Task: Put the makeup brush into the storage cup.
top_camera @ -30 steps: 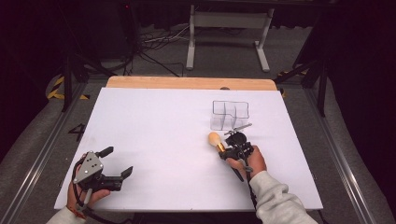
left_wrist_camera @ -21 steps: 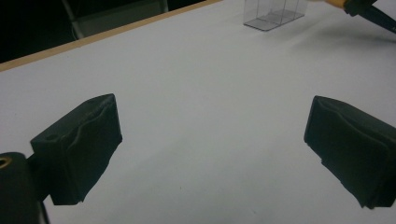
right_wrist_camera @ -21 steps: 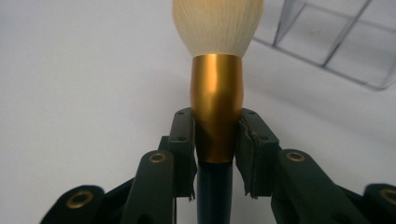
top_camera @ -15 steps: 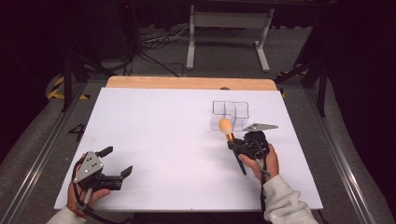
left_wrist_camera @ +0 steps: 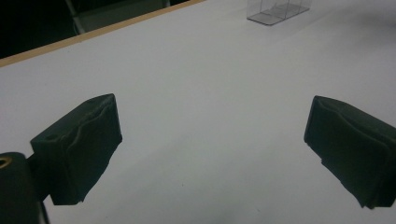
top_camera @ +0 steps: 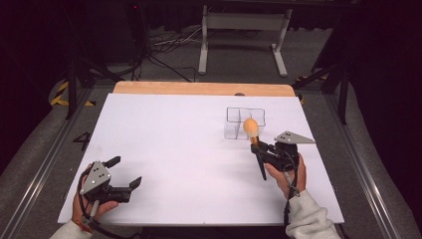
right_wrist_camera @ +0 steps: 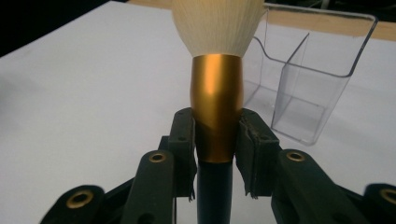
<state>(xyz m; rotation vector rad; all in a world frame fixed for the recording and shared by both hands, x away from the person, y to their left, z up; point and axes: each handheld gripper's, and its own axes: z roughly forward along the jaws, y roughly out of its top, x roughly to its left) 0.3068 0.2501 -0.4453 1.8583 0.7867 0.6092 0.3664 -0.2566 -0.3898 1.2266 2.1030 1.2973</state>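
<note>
Brush [top_camera: 251, 128], high view: it is held by the right gripper [top_camera: 257, 146] with its bristles up, just in front of the clear organizer [top_camera: 233, 115] on the white table [top_camera: 184, 139]. The left gripper [top_camera: 125, 175] is rested near the table's front left, its jaws spread wide and empty. Left gripper view: bare table is seen between the parted jaws, the organizer far off. Right gripper view: the gold collar [right_wrist_camera: 216, 100] is clamped between the closed jaws, the handle hanging below. The brush is probably meant for a compartment; it is best kept upright, centred over one opening, and released only once the handle is inside.
</note>
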